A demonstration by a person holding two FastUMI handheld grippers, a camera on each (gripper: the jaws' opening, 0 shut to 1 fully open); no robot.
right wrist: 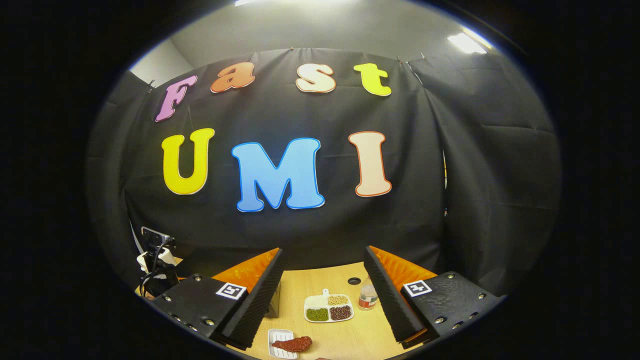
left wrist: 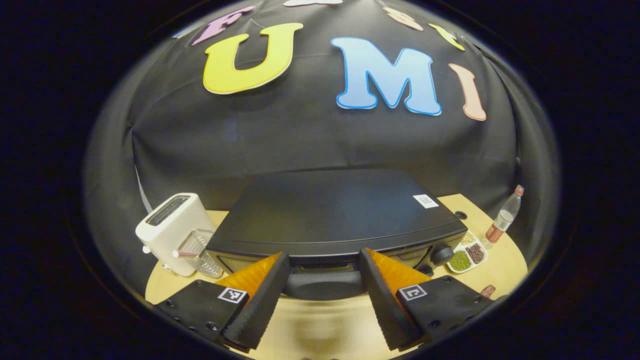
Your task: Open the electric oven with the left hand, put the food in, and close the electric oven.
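- Left gripper point(left wrist: 324, 280): jaws wide, straddling the oven handle point(left wrist: 324, 284) without pressing it; oven point(left wrist: 335, 215) at 12 o'clock.
- Right gripper point(right wrist: 324, 292): jaws wide, empty; food point(right wrist: 292, 343) at 6 o'clock on a small tray point(right wrist: 276, 335).

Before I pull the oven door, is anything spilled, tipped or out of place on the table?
Nothing stands out. The oven sits square with its door shut, the toaster and bottle stand upright, and the divided dish holds its beans. The food lies on its small tray.

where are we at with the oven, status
Left gripper open, fingers either side of oven door handle. Oven closed. Right gripper open, empty, above food on table.
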